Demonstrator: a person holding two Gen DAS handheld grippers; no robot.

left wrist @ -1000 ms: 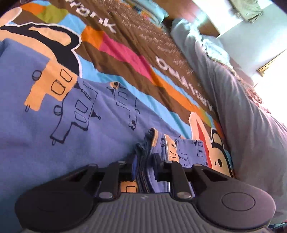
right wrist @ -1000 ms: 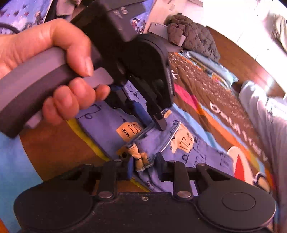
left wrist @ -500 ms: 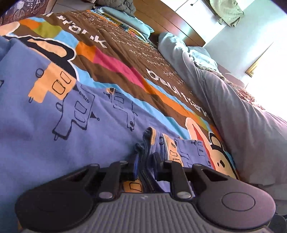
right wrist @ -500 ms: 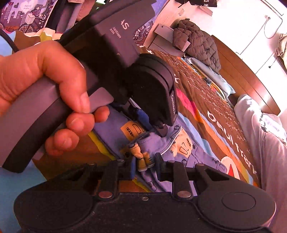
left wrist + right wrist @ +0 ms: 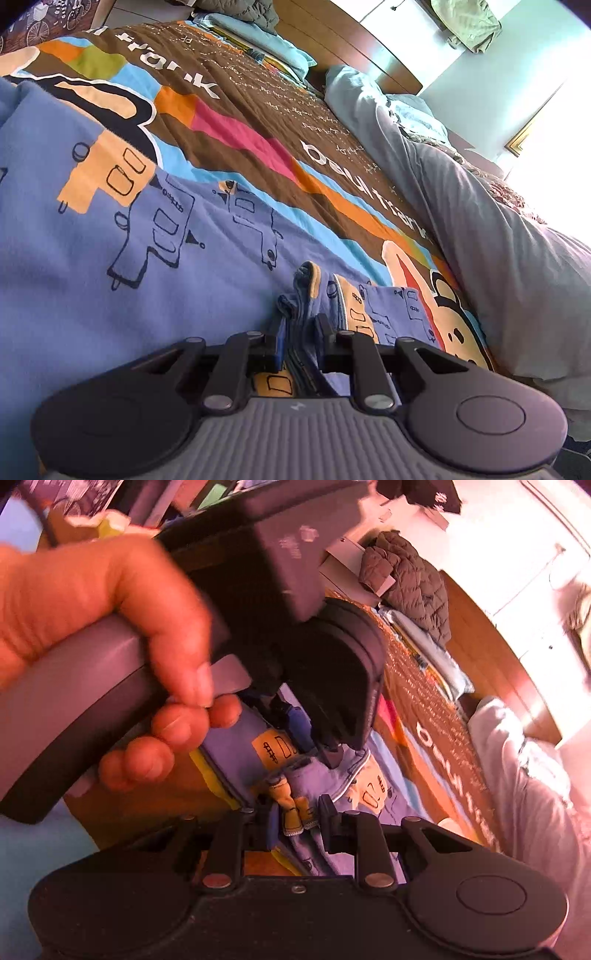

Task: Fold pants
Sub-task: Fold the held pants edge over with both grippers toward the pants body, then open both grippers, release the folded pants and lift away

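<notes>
The left gripper (image 5: pixel 298 345) is clamped on a bunched edge of the pants (image 5: pixel 129 258), several blue layers of cloth pinched between its two fingers, with an orange patch of the print showing just behind the pads. From that pinch the pants spread out to the left and forward, lying flat on the bedspread (image 5: pixel 258 122), their blue fabric printed with outlined machines and orange blocks. The right gripper (image 5: pixel 295 818) is likewise closed on the pants (image 5: pixel 332 779), holding a small fold of blue and orange-yellow cloth with a pale stitched hem between its fingers. Seen from the right wrist, the person's left hand (image 5: pixel 122 646) grips the grey handle of the left gripper, which points down into the garment just beyond the right one, so the two pinch points sit close together. Around the pants the bedspread shows brown, pink, orange and light-blue patches with white lettering. A grey duvet (image 5: pixel 498 236) lies bunched along the bed's right side, a dark puffy jacket (image 5: pixel 410 587) rests at the far end, and a wooden headboard (image 5: pixel 498 653) stands behind it.
</notes>
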